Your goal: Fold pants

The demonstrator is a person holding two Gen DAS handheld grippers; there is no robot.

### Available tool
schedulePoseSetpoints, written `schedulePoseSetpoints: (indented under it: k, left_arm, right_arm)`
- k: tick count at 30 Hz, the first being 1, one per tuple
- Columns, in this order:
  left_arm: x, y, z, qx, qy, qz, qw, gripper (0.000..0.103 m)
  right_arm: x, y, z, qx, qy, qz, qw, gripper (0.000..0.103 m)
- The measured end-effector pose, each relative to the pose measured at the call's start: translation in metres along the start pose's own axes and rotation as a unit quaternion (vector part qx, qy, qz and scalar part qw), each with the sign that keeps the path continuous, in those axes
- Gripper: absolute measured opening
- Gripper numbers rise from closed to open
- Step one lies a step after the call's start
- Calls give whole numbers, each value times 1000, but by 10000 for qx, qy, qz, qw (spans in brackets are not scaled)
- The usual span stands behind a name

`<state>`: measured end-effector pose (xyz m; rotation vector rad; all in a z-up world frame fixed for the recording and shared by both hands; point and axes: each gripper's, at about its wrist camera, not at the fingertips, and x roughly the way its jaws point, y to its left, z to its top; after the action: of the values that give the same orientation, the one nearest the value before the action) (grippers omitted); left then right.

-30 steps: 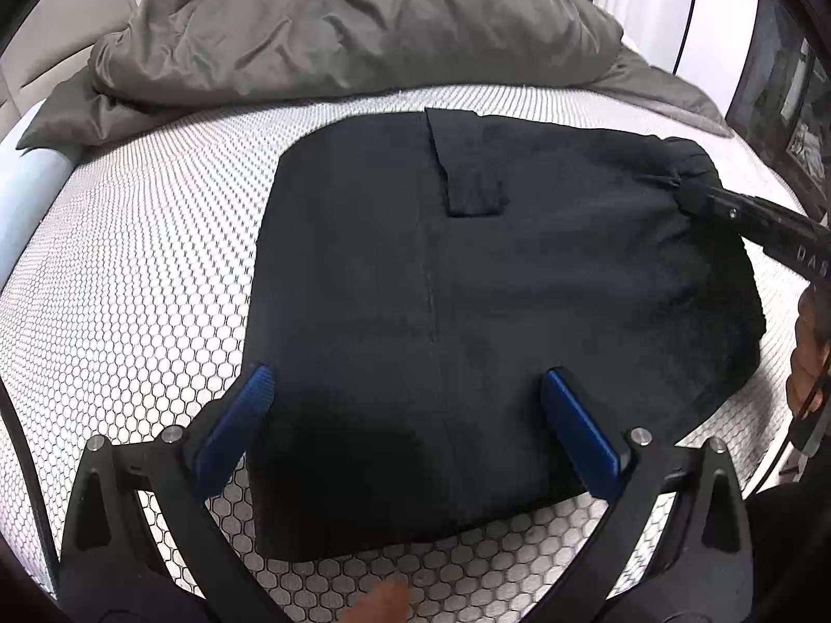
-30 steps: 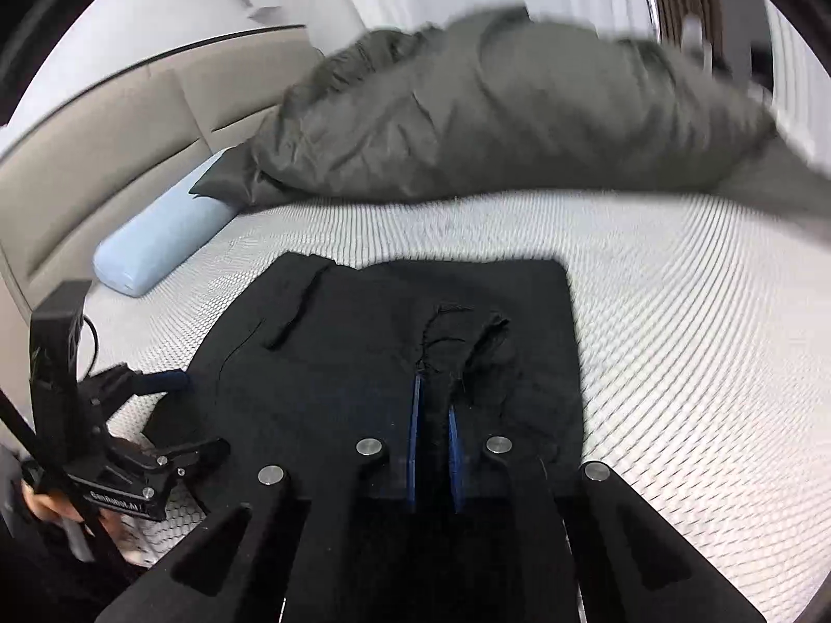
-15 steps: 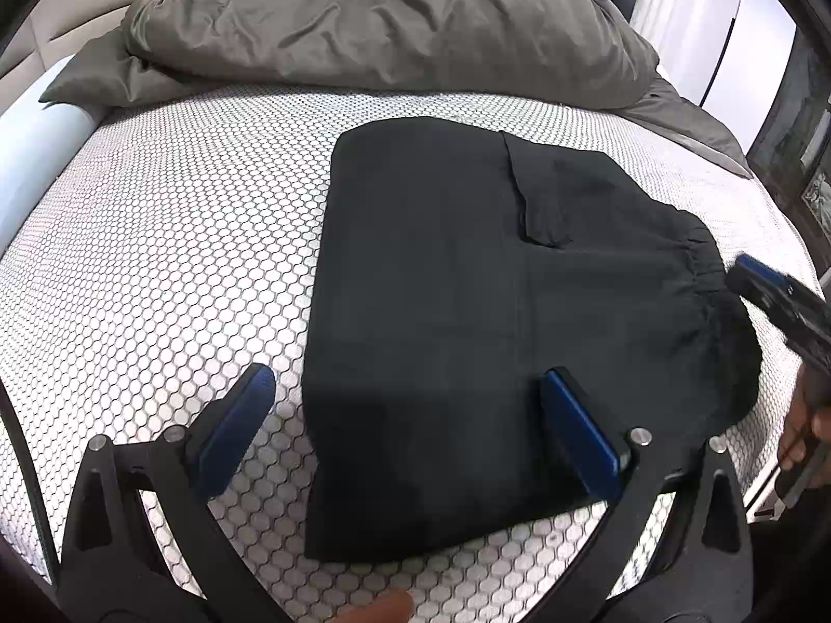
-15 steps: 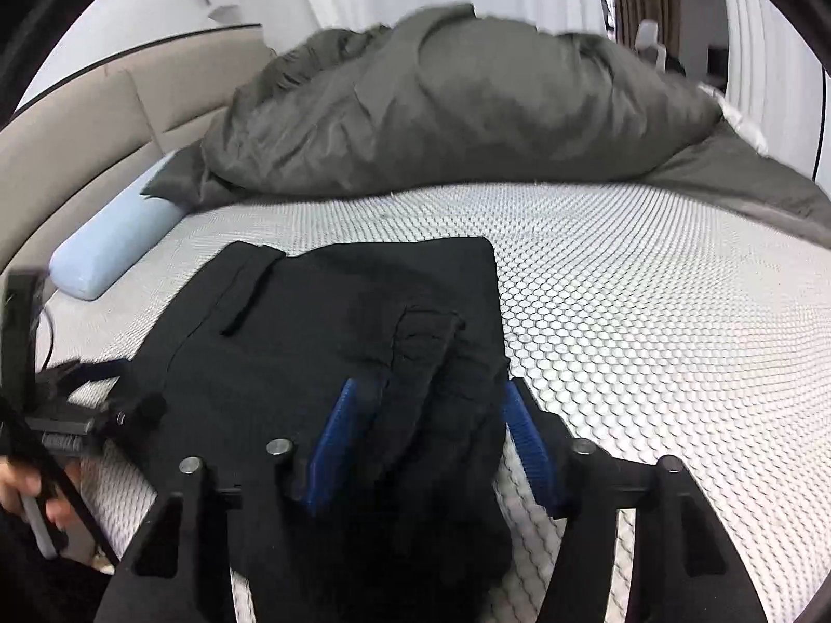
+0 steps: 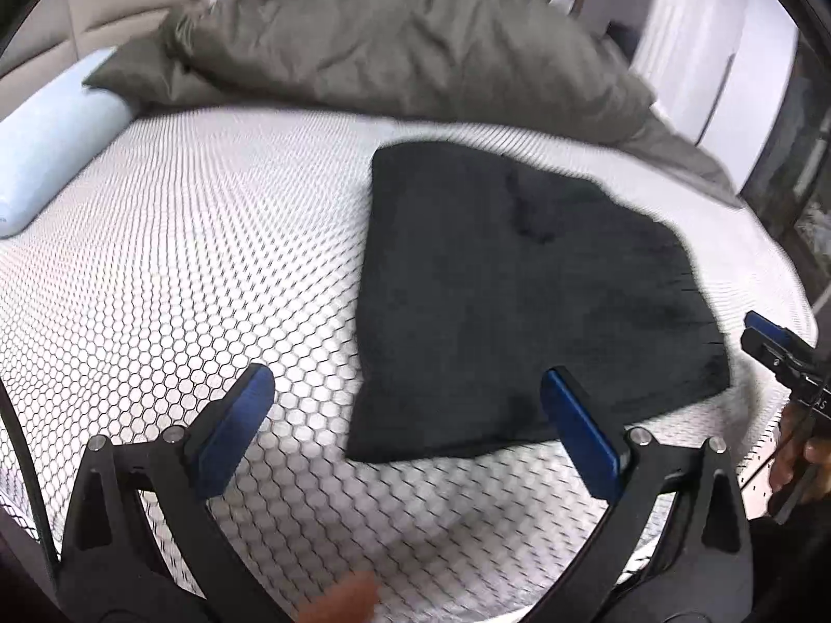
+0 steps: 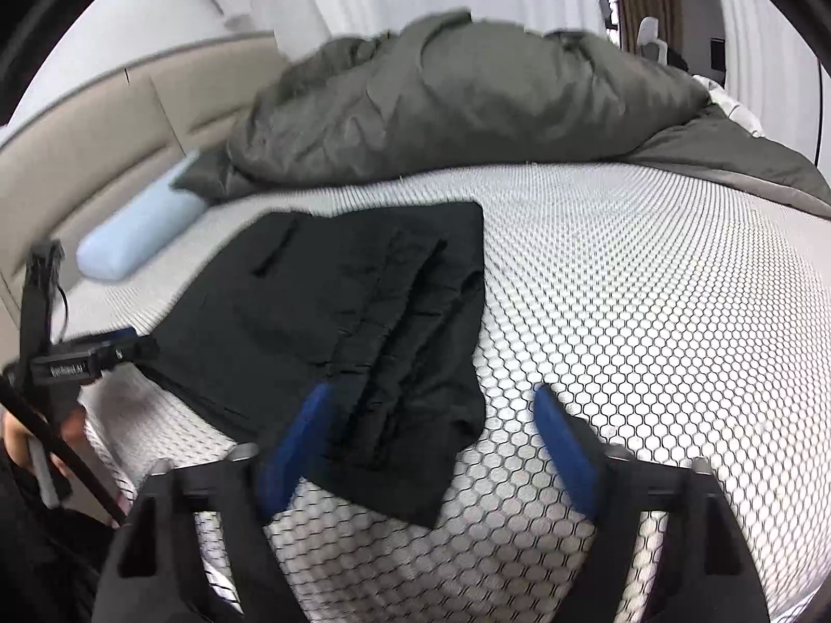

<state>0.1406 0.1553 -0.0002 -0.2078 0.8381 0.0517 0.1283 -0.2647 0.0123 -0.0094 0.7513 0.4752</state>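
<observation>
The folded black pants (image 5: 519, 301) lie flat on the bed (image 5: 182, 285), whose cover is a white honeycomb mesh. At twelve o'clock from them a grey-green duvet (image 5: 415, 46) is heaped; a pale blue bolster (image 5: 47, 150) lies at ten. The left tool (image 5: 405, 415) is spread wide over the pants' near corner, pinching nothing. The right tool (image 6: 426, 441) is opening, the pants' gathered edge loose between its blue pads.

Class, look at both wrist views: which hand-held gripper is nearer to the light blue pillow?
Left. The left hand-held gripper sits on the pants' pillow side; the right hand-held gripper, jaws opening, is at their far edge.
</observation>
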Motion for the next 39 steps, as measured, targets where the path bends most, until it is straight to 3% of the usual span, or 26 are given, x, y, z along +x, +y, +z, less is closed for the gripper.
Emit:
schedulePoseSetpoints:
  k: [4,9,13,20,39]
  left_arm:
    - [-28,-22,-14,344,-518,-37,9981,102]
    - [-49,-50,-28,669,-1032,6,9924,102]
    - [-60,-73,-36,816,-1221,9,9892,102]
    - [-68,-87,-50,820,-1254,-29,9887,102]
    - [-66,-78,-51,709,-1282,-172,9891,102]
  right_arm:
    - [-27,17,-6,-247,-577,-26,9980,103]
    - [-49,38,-17,-543,-1040,54,9931,103]
    - [-60,52,-23,-618,-1227,244,9902,103]
    - [-65,68,-29,-735,-1359,260,9877,103]
    - [-60,84,-33,-929,-1441,201,9850,103]
